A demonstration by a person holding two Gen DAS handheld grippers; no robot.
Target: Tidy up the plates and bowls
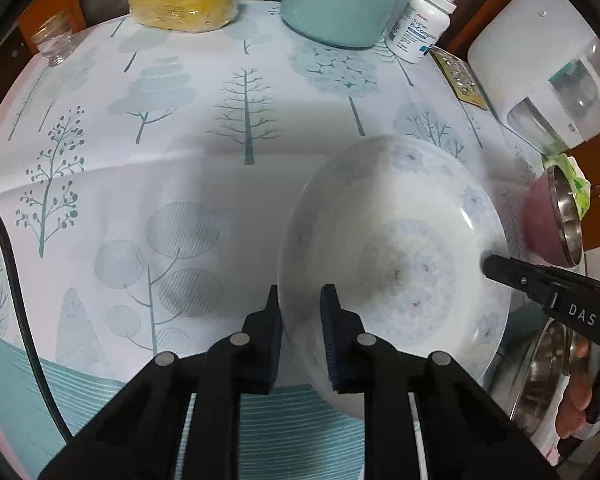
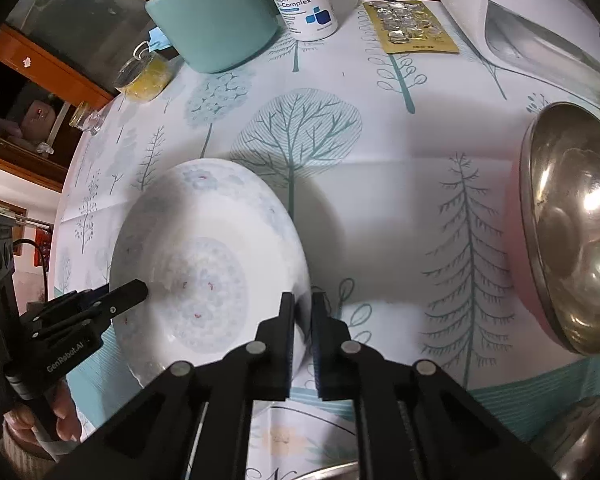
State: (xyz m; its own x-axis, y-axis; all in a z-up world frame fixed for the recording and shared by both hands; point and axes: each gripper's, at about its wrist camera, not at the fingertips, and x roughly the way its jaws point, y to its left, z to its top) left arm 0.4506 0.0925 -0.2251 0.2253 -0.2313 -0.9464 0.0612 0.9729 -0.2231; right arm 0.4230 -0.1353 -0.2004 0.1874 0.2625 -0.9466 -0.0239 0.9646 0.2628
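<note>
A white bowl [image 1: 400, 240] with a pale blue flower pattern stands on the tree-print tablecloth [image 1: 160, 160]. In the left wrist view my left gripper [image 1: 300, 304] is shut on the bowl's left rim, one pad outside the wall and one inside. My right gripper [image 1: 488, 262] shows at the bowl's opposite rim. In the right wrist view the same bowl [image 2: 204, 264] sits left of centre. There my right gripper [image 2: 303, 304] is shut on its right rim, and the left gripper [image 2: 140, 288] holds the far left side. A person's hands hold both tools.
A steel bowl with a pink outside [image 2: 568, 232] stands to the right, and another steel dish [image 1: 540, 380] lies near the front right. At the back are a teal canister [image 2: 216, 20], a vitamin bottle [image 2: 304, 0], a blister pack [image 2: 412, 28], a white appliance [image 1: 540, 60], a wrapped yellow sponge [image 1: 184, 2] and a glass jar [image 1: 54, 42].
</note>
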